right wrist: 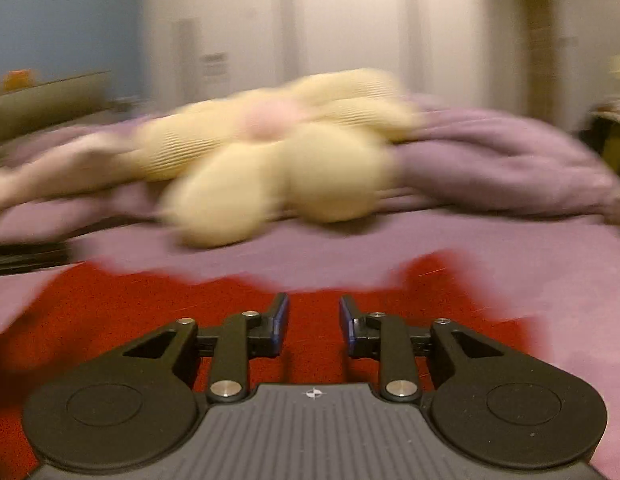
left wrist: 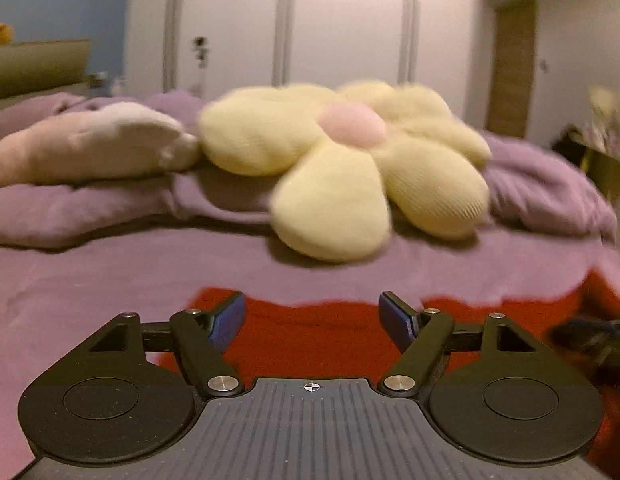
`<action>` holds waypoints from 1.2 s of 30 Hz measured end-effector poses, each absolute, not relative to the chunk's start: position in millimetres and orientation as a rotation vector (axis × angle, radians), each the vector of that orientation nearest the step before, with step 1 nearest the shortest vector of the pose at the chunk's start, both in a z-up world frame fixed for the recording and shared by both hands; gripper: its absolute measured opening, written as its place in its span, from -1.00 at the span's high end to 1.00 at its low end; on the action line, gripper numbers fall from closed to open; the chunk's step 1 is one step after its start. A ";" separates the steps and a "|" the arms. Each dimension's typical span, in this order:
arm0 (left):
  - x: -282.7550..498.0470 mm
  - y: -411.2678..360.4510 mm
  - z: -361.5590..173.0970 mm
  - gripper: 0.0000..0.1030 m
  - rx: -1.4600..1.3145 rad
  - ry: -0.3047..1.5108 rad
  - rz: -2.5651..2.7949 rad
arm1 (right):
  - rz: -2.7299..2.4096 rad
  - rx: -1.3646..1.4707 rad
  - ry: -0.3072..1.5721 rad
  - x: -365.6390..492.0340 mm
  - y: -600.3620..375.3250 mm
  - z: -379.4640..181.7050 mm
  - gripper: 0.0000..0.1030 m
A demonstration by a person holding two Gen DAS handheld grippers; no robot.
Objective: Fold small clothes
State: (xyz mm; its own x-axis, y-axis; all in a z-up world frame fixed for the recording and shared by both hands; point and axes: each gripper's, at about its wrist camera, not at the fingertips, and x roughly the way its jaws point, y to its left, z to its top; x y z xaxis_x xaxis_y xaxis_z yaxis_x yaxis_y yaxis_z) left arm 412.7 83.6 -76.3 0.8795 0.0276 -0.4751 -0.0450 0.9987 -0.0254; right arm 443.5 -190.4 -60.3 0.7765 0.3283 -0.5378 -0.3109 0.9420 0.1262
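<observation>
A red garment (left wrist: pixel 310 332) lies flat on the purple bedsheet (left wrist: pixel 110 272), just under and ahead of both grippers. My left gripper (left wrist: pixel 311 316) is open wide above the garment's far edge, with nothing between its blue pads. In the right wrist view the same red garment (right wrist: pixel 110 312) spreads left and right below my right gripper (right wrist: pixel 313 320), which is open with a narrower gap and empty. The right view is blurred. The other gripper shows as a dark shape at the right edge of the left wrist view (left wrist: pixel 589 340).
A yellow flower-shaped cushion (left wrist: pixel 349 160) with a pink centre lies on the bed beyond the garment, also in the right wrist view (right wrist: pixel 278 160). A pale pillow (left wrist: pixel 90 144) and a bunched purple duvet (left wrist: pixel 549 192) lie behind. White wardrobe doors (left wrist: pixel 329 32) stand at the back.
</observation>
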 end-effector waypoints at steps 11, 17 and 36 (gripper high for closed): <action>429.1 120.8 -129.0 -0.55 -0.115 0.612 0.131 | 0.063 -0.099 0.604 470.2 -254.4 -93.1 0.72; 429.4 116.8 -125.8 -0.62 -0.069 0.640 0.139 | -0.040 -0.042 0.626 475.9 -273.9 -94.1 0.72; 356.0 120.7 -112.2 -0.71 -0.135 0.699 0.158 | 0.080 -0.190 0.578 367.0 -248.9 -74.9 0.47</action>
State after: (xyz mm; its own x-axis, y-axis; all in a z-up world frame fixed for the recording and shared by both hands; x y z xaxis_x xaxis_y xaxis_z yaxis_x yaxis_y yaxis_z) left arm 356.0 120.7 -112.2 0.7546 0.0994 -0.6486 -0.1898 0.9793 -0.0707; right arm 367.0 -248.9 -74.9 0.8353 0.0217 -0.5494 -0.1281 0.9794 -0.1561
